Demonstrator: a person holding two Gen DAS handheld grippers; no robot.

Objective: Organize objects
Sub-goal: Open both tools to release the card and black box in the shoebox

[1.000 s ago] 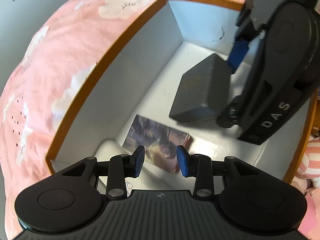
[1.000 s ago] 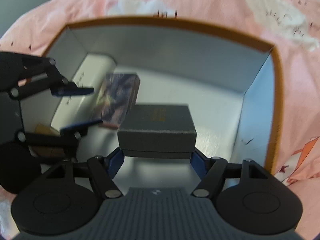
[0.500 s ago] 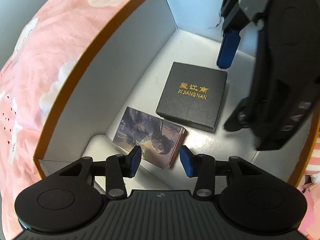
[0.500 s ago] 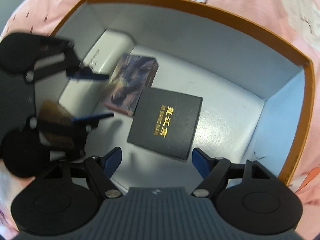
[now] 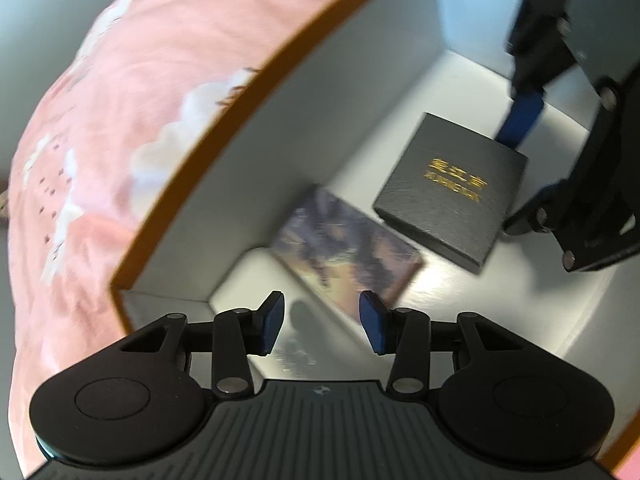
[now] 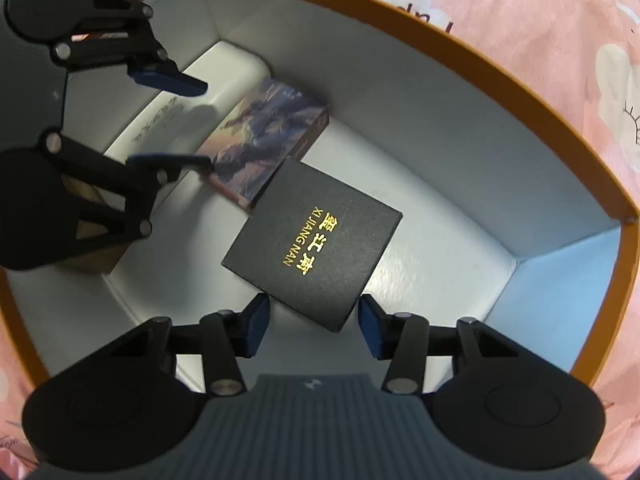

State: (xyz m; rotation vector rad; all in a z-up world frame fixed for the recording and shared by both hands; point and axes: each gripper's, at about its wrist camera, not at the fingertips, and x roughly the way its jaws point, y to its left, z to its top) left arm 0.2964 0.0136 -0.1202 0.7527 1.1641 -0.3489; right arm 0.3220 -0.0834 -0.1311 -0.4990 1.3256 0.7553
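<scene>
Matte textured square black box [image 6: 314, 251], glossy illustrated card box [image 6: 267, 142], orange-rimmed carton [image 6: 472, 56]

The left wrist view looks down along the left tongs [image 5: 321, 328] from just above one short end of the orange-rimmed box [image 5: 224, 128], close to its white floor and facing along its length. The right wrist view looks more steeply down past the right tongs [image 6: 312, 330] from higher above the box's middle, taking in nearly the whole rim [image 6: 520, 80]. Both views share the box floor with the black gift box [image 5: 452, 192] [image 6: 316, 248] and the illustrated card pack [image 5: 348, 256] [image 6: 268, 140] beside it. Each camera also catches the other tongs: the right ones at the left view's upper right [image 5: 532, 160], the left ones at the right view's left [image 6: 200, 120].
</scene>
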